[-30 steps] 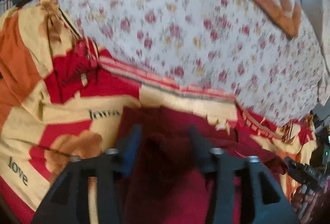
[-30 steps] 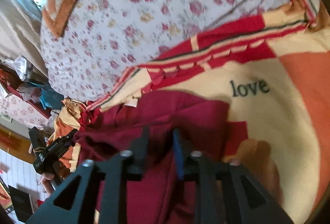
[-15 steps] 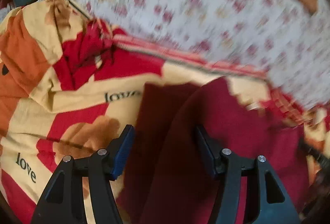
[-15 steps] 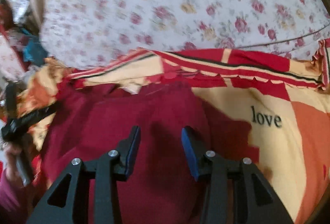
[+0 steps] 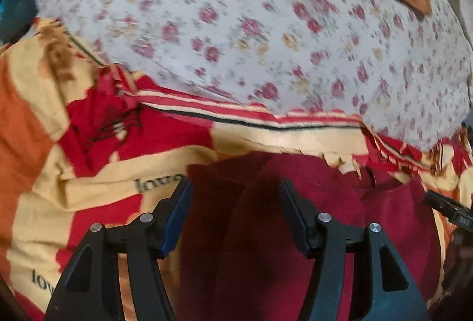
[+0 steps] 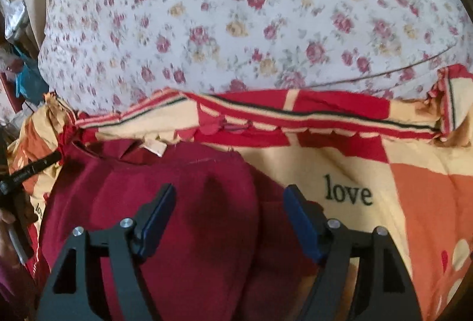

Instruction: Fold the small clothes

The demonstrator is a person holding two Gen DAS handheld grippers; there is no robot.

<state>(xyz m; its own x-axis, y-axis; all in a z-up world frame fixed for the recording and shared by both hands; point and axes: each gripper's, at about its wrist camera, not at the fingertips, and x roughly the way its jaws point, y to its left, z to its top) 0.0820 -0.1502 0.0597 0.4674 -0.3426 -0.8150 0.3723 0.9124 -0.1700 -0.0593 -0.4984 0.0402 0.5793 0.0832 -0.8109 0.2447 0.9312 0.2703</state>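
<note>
A maroon garment [image 6: 183, 202] is seen spread on a "love"-print blanket [image 6: 348, 194] at lower centre, the right gripper [image 6: 229, 220] having just let go, jaws opening wide, the left gripper [image 5: 235, 214] apparently gaping empty above it.

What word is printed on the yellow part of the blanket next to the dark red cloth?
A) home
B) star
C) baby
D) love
D: in the right wrist view the blanket shows "love" in dark letters on its yellow patch, just right of the dark red cloth.
</note>
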